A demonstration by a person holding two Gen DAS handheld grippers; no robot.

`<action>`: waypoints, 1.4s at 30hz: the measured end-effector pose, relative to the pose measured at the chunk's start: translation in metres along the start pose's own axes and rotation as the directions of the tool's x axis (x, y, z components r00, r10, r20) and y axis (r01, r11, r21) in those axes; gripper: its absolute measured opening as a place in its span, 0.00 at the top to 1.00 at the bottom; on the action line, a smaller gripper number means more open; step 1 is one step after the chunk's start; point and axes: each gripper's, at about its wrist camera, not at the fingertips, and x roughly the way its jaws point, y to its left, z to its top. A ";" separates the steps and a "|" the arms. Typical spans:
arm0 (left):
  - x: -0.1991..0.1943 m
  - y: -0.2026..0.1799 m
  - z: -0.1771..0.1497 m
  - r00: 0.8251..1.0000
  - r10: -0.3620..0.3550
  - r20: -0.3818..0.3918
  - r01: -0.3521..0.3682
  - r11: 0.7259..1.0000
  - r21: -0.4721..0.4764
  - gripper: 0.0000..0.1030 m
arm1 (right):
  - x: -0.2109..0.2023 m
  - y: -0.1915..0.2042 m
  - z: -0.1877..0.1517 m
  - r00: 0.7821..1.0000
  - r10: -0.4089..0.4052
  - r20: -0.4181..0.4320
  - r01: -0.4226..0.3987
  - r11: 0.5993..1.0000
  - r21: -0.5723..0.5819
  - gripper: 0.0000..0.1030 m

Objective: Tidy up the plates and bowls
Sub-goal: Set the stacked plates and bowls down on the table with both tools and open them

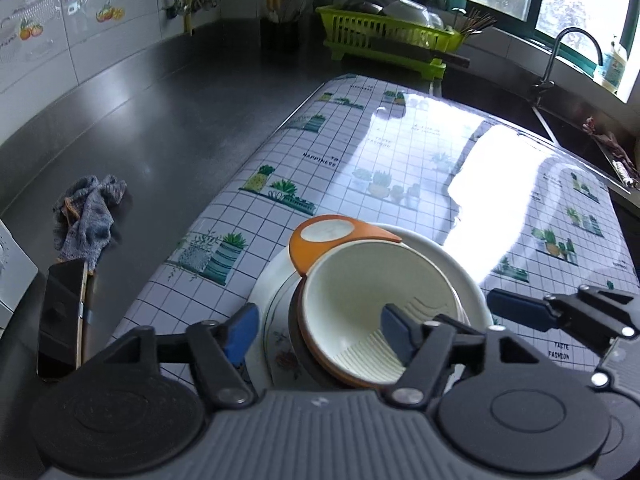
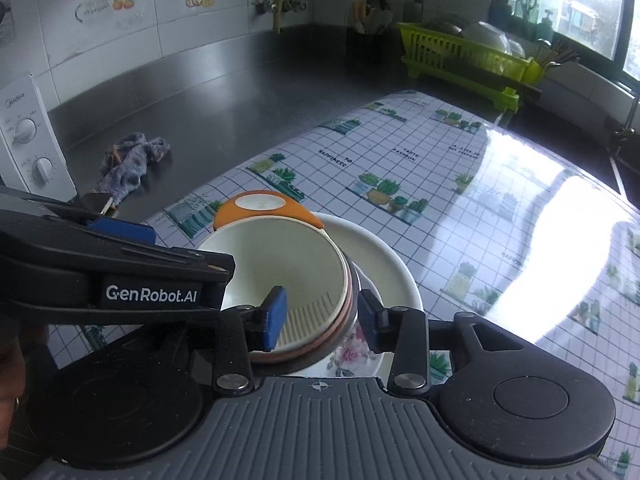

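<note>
Orange-rimmed, the cream bowl (image 2: 280, 276) sat tilted on a white plate (image 2: 384, 264) at lower centre, on the bench's gridded cover (image 2: 420, 168). The right gripper (image 2: 322, 316) had its jaws narrowed astride the bowl's near rim; whether they gripped it, I couldn't tell. The left gripper (image 1: 316, 334) hung with jaws wide around the bowl. A grey rag (image 1: 88, 216) lay at left.

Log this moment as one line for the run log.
left hand-held gripper: open, straddling bowl rim | right hand-held gripper: open, straddling bowl rim | bowl: tilted on white plate | orange bowl: behind
</note>
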 end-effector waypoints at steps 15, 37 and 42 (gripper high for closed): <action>-0.032 0.001 -0.033 0.997 -0.033 0.072 0.030 0.999 0.037 0.00 | -0.037 -0.014 -0.033 0.999 -0.026 0.032 0.024 0.998 0.064 0.24; -0.060 0.006 -0.089 0.994 -0.062 0.095 0.055 0.996 0.072 0.00 | -0.069 -0.011 -0.083 0.997 -0.075 0.026 0.072 0.992 0.108 0.01; -0.059 0.012 -0.100 0.996 -0.043 0.072 0.039 0.998 0.055 0.00 | -0.072 -0.007 -0.094 0.996 -0.089 0.020 0.086 0.991 0.102 0.00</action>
